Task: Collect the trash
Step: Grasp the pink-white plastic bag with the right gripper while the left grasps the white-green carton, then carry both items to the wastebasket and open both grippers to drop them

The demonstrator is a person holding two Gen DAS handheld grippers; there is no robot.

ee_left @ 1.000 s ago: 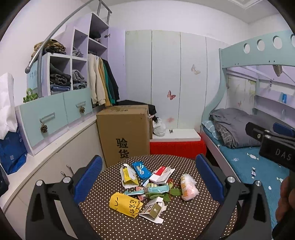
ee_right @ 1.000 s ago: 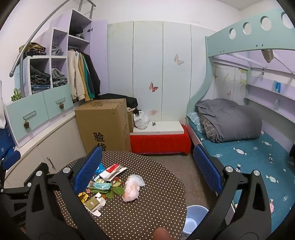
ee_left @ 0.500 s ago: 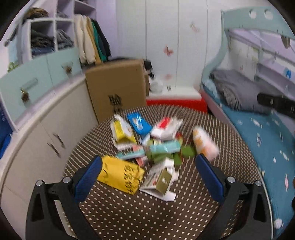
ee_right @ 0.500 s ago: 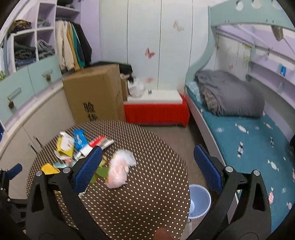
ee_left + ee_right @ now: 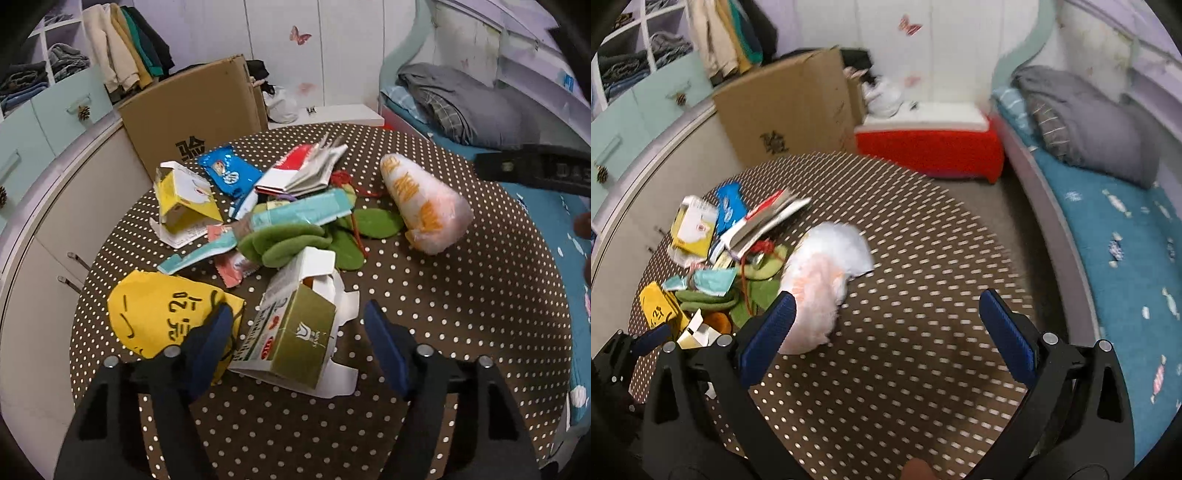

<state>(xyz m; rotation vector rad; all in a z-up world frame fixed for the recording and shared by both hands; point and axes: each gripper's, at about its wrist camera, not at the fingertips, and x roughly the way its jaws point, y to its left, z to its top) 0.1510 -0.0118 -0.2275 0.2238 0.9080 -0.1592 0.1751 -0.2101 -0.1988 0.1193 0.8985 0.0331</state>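
The trash is lying in a loose heap on the polka-dot counter [image 5: 461, 314], filling the middle and left of the left wrist view. Nearest the lens, a torn green-and-white carton [image 5: 295, 332] is sitting between the blue pads of the left hand-held gripper [image 5: 299, 325], whose jaws are closing around it without yet pressing on it. A yellow bag [image 5: 159, 314] is lying just beside the carton, partly under the left pad. Further up, green leaves [image 5: 288, 240], a teal wrapper [image 5: 303, 212], a blue packet [image 5: 227, 173] and a yellow box [image 5: 184, 203] are overlapping. A crumpled pink-and-white plastic bag [image 5: 820, 288] is resting in the lower middle-left of the right wrist view, touching the left pad of the right hand-held gripper [image 5: 886, 314], which is standing wide and released, holding nothing.

The carton looks flimsy and open, so it may crush or slip, and the pad may snag the yellow bag's cord. No bin is showing.
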